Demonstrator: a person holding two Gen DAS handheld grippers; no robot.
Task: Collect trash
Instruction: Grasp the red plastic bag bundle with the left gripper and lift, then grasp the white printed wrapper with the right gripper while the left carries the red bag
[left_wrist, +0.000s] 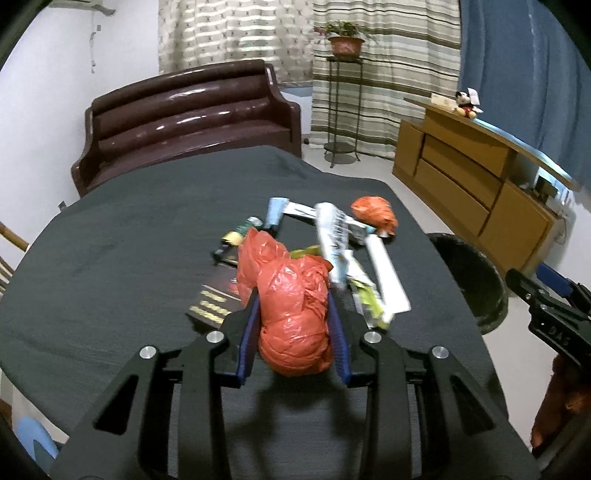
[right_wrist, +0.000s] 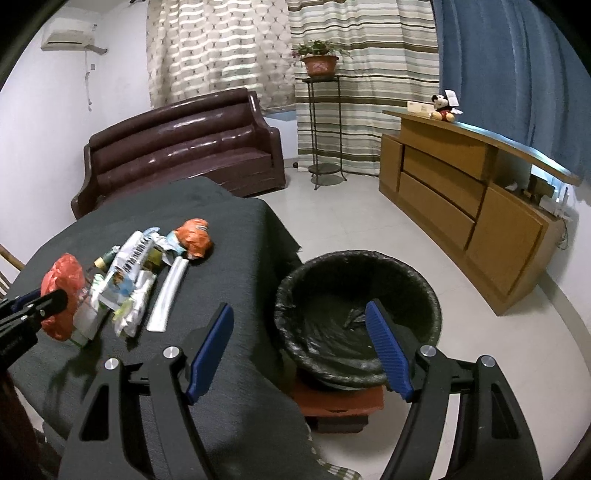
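Dark grey cloth covers the table (left_wrist: 110, 258), which stands in a room with one maroon leather sofa (left_wrist: 184, 110), one wooden sideboard (left_wrist: 461, 184), one potted plant (left_wrist: 345, 40) on a tall metal stand, and one plush mouse toy (left_wrist: 466, 103) on the sideboard top. Two orange plastic bags are counted. The nearer orange bag (left_wrist: 295, 314) is pinched between the blue pads of the left gripper (left_wrist: 293, 306), whose jaws are pressed against its sides, the bag bulging above and below them. The second orange bag (left_wrist: 375, 214) lies at the far end of the litter, near the table's right edge. Between the two lies a heap of wrappers (left_wrist: 343, 251): one long silver strip, several printed foil packets and one dark flat packet with gold print; the exact count cannot be fixed, since the pieces overlap and are blurred. One bin lined with a black bag (right_wrist: 358, 314) stands on the floor just beside the table's right edge, resting on a reddish block. The right gripper (right_wrist: 301, 350) points downward with its jaws spread wide and nothing between them, one finger over the table edge, the other over the bin's mouth. The left gripper tilts downward toward the table.
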